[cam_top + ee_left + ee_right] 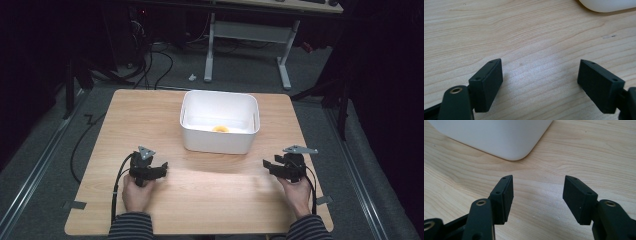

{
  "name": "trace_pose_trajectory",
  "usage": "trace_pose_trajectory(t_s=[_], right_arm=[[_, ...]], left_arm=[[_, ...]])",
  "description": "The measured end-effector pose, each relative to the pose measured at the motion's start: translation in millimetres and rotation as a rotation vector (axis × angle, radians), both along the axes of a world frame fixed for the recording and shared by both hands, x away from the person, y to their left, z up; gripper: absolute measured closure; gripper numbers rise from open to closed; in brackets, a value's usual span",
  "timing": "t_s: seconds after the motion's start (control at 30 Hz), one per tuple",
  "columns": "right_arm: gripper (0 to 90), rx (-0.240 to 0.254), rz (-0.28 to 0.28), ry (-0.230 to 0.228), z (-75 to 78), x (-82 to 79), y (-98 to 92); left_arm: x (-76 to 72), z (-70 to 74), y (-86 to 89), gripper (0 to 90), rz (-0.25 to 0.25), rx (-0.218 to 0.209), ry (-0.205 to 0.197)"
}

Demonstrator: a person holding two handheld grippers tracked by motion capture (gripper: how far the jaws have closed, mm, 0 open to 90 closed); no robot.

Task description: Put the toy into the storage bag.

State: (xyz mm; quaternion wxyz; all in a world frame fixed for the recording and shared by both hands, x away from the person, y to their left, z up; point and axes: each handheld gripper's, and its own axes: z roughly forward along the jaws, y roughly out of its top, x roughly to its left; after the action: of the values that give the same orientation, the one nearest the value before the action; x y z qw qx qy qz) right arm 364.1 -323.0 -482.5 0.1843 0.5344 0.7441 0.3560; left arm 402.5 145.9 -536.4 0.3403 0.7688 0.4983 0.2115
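Resting on the worktop [200, 200], we hold both jaws apart, empty: left hand-held gripper [162, 167], right hand-held gripper [266, 165]; white tub [220, 142] ahead between them, about equally near.

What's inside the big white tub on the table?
The white tub holds one small yellow-orange thing near its front wall. It is too small to tell what it is. The front wall hides the part of the floor just behind it.

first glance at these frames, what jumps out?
The white tub sits at the middle of the wooden table, with a small yellow-orange thing on its floor. The left tongs and right tongs rest near the front edge, either side of the tub, both open and empty.
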Motion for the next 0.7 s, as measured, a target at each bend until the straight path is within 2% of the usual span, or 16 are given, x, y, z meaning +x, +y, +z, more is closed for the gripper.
trace_pose_trajectory(t_s=[0.27,0.37,0.7], right_arm=[[41.7,-0.015,-0.015,-0.011,-9.8,4.3,2.3],[41.1,-0.025,-0.019,0.001,-16.8,6.1,3.1],[40.4,-0.048,-0.016,-0.007,-25.3,9.7,8.2]], left_arm=[[0.0,0.0,0.0,20.6,0.000,0.000,0.000],[0.0,0.0,0.0,20.6,0.000,0.000,0.000],[0.0,0.0,-0.1,20.6,0.000,0.001,0.000]])
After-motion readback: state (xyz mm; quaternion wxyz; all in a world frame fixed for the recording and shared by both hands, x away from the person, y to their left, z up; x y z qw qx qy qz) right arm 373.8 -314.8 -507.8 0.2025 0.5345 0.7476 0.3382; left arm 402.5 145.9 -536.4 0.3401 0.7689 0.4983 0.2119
